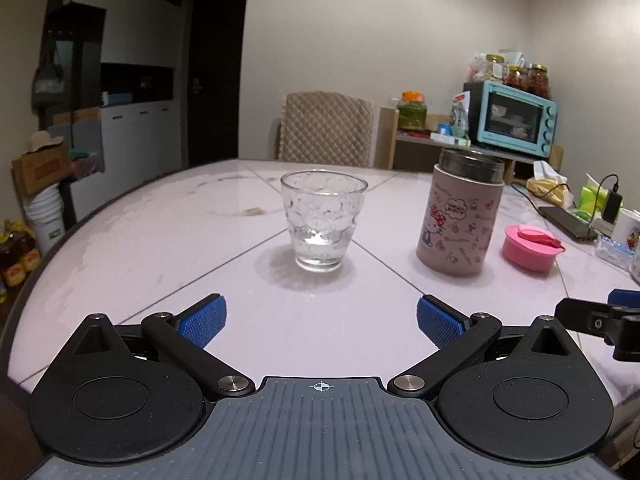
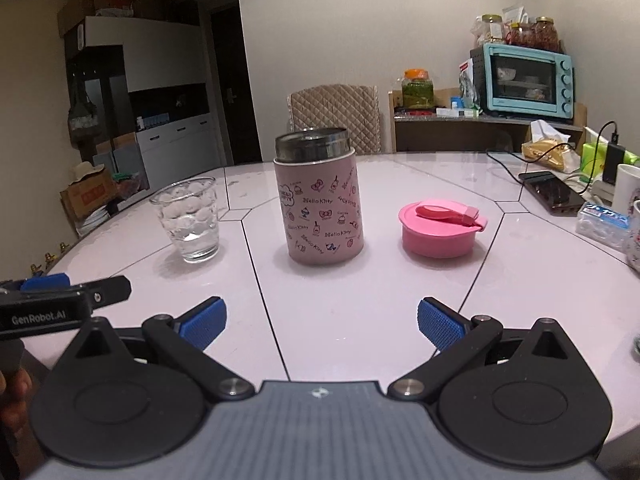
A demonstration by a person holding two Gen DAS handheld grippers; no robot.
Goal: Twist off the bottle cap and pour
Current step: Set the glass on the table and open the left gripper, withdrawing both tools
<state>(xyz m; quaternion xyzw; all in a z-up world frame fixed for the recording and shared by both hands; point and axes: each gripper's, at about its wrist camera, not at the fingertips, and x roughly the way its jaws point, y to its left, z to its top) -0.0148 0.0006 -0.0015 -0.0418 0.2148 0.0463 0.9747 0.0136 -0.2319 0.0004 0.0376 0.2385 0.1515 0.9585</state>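
A pink Hello Kitty bottle stands upright on the white table, its steel neck bare. Its pink cap lies on the table to the bottle's right. Left of the bottle stands a clear glass with a little water in the bottom. My left gripper is open and empty, a short way in front of the glass. My right gripper is open too, holding nothing, in front of the bottle. Each gripper's tip shows at the edge of the other's view.
A phone on a charging cable, a white mug, tissue packs and snack bags crowd the table's right side. A quilted chair stands behind the table. A teal toaster oven and jars sit on a shelf at the back right.
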